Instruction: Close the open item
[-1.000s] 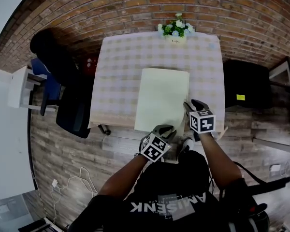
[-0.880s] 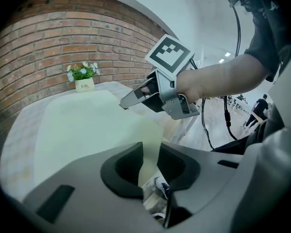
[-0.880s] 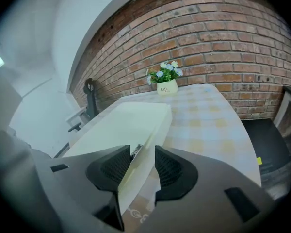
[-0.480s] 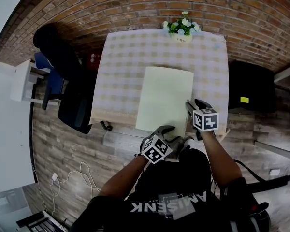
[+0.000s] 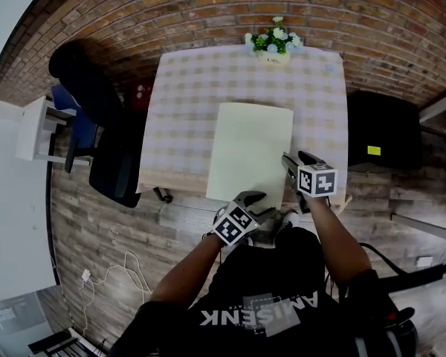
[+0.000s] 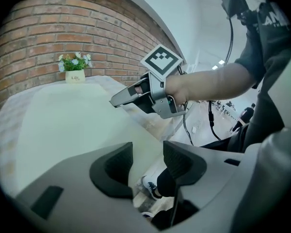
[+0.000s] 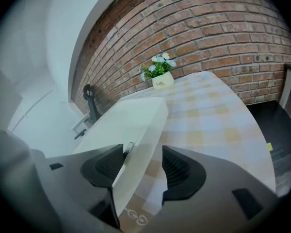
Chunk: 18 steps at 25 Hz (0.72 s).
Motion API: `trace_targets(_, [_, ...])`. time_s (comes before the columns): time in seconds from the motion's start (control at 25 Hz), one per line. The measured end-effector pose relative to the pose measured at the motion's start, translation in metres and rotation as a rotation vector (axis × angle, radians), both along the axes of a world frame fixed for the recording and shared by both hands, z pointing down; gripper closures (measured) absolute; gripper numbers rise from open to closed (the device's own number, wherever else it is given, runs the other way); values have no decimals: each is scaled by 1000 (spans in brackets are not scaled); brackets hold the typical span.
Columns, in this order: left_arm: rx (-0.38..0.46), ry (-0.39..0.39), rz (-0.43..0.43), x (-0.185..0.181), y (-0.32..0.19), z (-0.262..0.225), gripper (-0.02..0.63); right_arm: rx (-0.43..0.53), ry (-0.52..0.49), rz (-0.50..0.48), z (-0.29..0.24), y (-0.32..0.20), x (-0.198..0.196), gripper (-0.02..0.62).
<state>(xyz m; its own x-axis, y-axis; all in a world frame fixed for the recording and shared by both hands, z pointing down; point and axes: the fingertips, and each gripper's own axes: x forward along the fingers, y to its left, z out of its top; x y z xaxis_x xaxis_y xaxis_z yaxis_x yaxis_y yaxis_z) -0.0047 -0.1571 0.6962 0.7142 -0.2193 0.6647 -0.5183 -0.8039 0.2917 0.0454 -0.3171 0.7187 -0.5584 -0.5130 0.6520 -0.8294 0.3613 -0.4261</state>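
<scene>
A flat pale box [image 5: 249, 151] lies in the middle of the head view, on a counter [image 5: 182, 95] covered with a checked cloth. One short end of the box sits at the counter's near edge and its length runs up the frame toward a small flower pot [image 5: 273, 44], which stands at the far edge against the brick wall [image 5: 208, 6]. From above, the top of the box looks flat and level.

The right gripper [image 5: 288, 162] is at the lower right corner of the box. In the right gripper view its jaws stand wide apart, and the box's near corner and side wall [image 7: 131, 120] rise between them. The side wall is close against the left-hand pad and clear of the right-hand one. A small metal fitting shows on that edge, too small to identify.

The left gripper [image 5: 253, 197] is just below the near end of the box, off the counter's edge, lower centre of the head view. In the left gripper view its jaws [image 6: 148, 161] are parted with nothing between them. Only a shoe [image 6: 149, 187] and the floor show through the gap. The top of the box [image 6: 63, 125] fills the left of that frame, and the right gripper [image 6: 119, 101] reaches in from the right at its edge.

A black chair [image 5: 97, 117] stands at the left of the counter.
</scene>
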Motion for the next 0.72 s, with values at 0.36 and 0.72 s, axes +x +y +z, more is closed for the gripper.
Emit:
trace_targets(0.36, [-23,61,-35,-8,-5,-7,403,15,31,-15,-7,3,2,334])
trace_targets(0.72, [88,196,-222,-49,-42,-68,403,169,17,-28,-78,3,-8,335])
